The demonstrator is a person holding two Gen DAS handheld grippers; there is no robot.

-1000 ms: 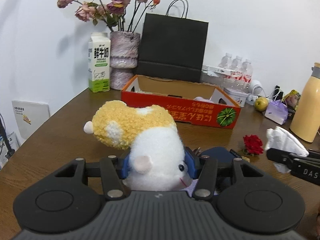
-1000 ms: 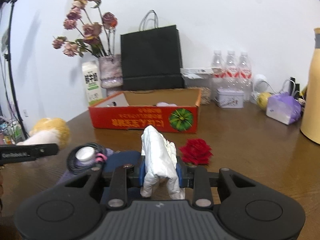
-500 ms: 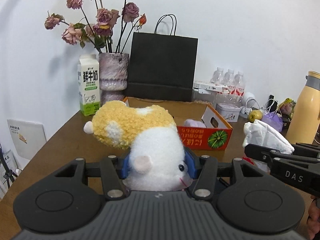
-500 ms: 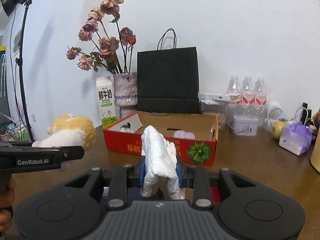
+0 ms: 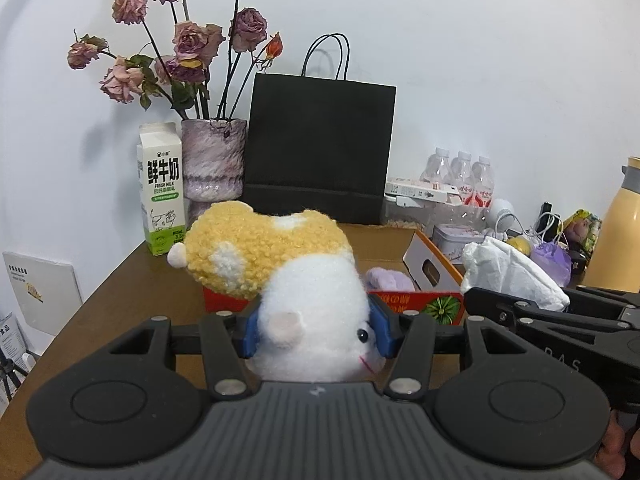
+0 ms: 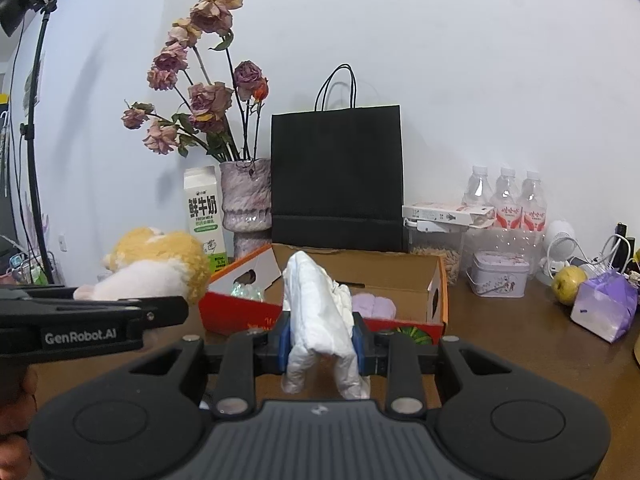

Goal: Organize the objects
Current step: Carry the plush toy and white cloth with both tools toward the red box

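Observation:
My left gripper is shut on a yellow and white plush toy, held in the air in front of an open red cardboard box. My right gripper is shut on a crumpled white cloth, raised just before the same red box. In the left wrist view the white cloth and the right gripper's black body show at the right. The right wrist view has the plush toy at the left. A purple item lies inside the box.
Behind the box stand a black paper bag, a vase of dried roses and a milk carton. Water bottles, a tin, a pear, a purple pouch and a yellow flask crowd the right side.
Both grippers have risen and moved toward the red box with their loads still held. The box's inside is now in view, and the red rose has dropped out of sight.

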